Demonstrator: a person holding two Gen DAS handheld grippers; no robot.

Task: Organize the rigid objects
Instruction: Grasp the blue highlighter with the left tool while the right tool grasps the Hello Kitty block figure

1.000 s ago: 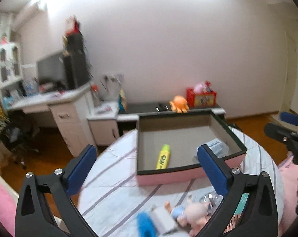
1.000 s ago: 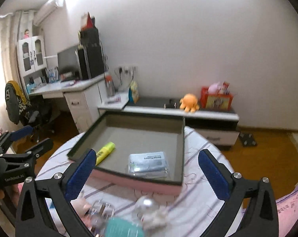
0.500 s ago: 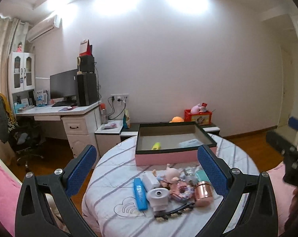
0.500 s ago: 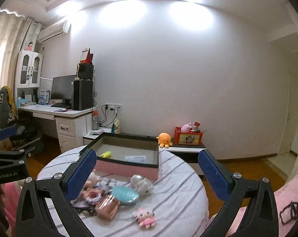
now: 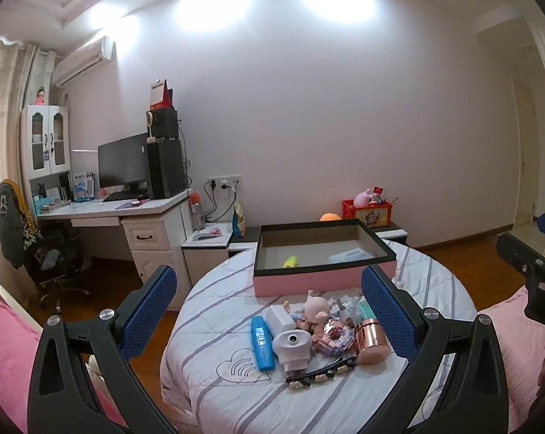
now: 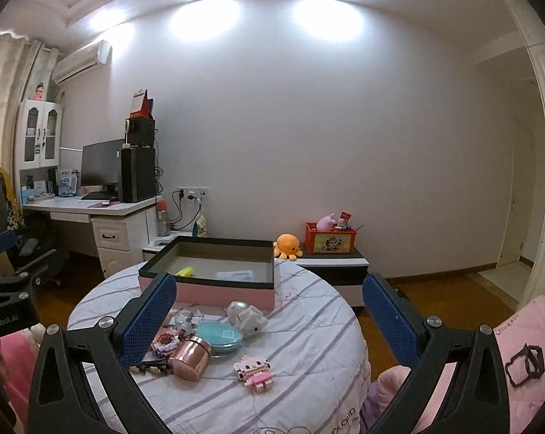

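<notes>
So far: little was done.
Box [image 5: 324,282]: sat at 12 o'clock on the table [image 5: 207,347], with a yellow pen [image 5: 291,261] and a packet [image 5: 348,255] inside.
Pile [image 5: 319,332]: many toys waited at 6 o'clock of the box.
Left gripper [image 5: 268,311]: wide apart, empty.
Right gripper [image 6: 268,311]: wide apart, empty.

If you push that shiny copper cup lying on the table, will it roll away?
Probably yes. The copper cup lies on its side and looks round, so a sideways push likely rolls it. Its shiny surface may be slippery to pinch. The soft striped cloth might slow it.
</notes>
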